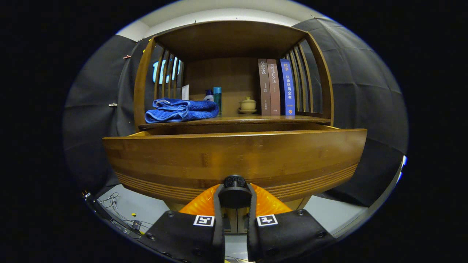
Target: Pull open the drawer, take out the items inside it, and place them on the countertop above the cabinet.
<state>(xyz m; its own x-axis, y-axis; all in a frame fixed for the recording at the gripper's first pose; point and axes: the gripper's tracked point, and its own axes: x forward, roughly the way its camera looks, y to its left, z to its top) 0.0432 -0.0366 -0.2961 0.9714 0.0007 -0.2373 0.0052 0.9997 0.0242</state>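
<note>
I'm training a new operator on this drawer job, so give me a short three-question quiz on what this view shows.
1. True or false: the gripper has its fingers closed on the drawer's knob.
2. Which item lies on the countertop nearest the left posts? A. blue towel B. lidded cup C. three upright books
3. Fill in: the drawer is pulled ____ from the cabinet.

Key
1. True: both fingers press on the knob from either side.
2. A: the folded towel lies at the left, the cup stands mid-shelf, and the books stand at the right.
3. Out; its front stands forward of the countertop edge. Its contents are hidden from here.
</note>
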